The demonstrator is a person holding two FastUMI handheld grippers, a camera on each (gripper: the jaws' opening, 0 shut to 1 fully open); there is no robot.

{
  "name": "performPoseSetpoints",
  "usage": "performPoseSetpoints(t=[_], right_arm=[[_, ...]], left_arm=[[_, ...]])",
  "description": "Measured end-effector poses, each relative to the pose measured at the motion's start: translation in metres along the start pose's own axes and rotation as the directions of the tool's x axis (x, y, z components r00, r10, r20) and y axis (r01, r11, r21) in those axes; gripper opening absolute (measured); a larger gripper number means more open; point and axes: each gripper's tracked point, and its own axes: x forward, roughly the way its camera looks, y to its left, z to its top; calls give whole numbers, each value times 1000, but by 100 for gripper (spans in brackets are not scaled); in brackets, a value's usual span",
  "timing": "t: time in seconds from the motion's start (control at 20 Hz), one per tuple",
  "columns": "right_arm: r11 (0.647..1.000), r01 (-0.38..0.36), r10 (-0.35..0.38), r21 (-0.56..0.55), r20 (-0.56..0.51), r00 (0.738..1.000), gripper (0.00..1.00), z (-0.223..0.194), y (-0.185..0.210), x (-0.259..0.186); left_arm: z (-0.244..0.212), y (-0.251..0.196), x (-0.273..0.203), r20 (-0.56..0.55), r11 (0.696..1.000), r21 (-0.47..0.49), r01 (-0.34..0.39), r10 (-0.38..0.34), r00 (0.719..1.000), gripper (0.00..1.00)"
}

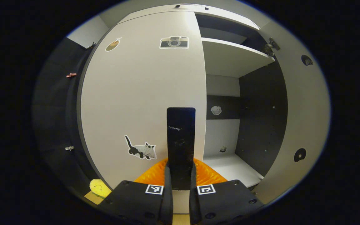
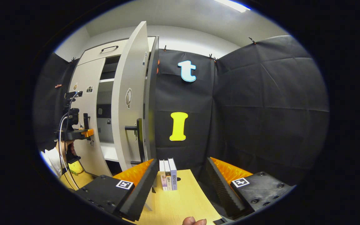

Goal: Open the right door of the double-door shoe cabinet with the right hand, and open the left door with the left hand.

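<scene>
The white shoe cabinet's left door [image 1: 142,100] stands closed, with stickers on its front. Its dark upright handle [image 1: 181,137] sits between the two fingers of my left gripper [image 1: 181,180], which is shut on it. The right door [image 1: 302,109] is swung wide open, baring a shelf [image 1: 233,56] and the dark inside. In the right gripper view that open door [image 2: 130,103] stands edge-on with its handle [image 2: 139,137] free. My right gripper [image 2: 180,187] hangs open, well back from the cabinet. A hand holds the left gripper [image 2: 84,132] at the left door [image 2: 84,115].
Three books [image 2: 168,176] stand upright on a wooden table [image 2: 183,203] under my right gripper. Black cloth walls [image 2: 261,109] close in the right side. A yellow object [image 1: 98,187] lies low by the cabinet's left foot. A drawer with a handle [image 2: 109,48] tops the cabinet.
</scene>
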Motion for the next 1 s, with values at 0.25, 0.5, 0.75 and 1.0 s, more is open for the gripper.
performPoseSetpoints(t=[0.25, 0.5, 0.75, 1.0], right_arm=[[1000, 1, -1, 6, 17, 1000, 98, 5, 15, -16], [999, -33, 32, 21, 30, 999, 98, 8, 50, -37], [995, -88, 87, 39, 20, 996, 98, 6, 94, -56], [993, -113, 113, 37, 19, 993, 98, 5, 124, -68]], left_arm=[[2, 4, -14, -5, 999, 17, 40, -40, 999, 19], [1, 15, -39, -22, 997, 10, 82, -81, 996, 19], [0, 32, -61, -16, 994, -3, 105, -105, 994, 18], [-1, 53, -79, -6, 992, -25, 123, -123, 992, 18]])
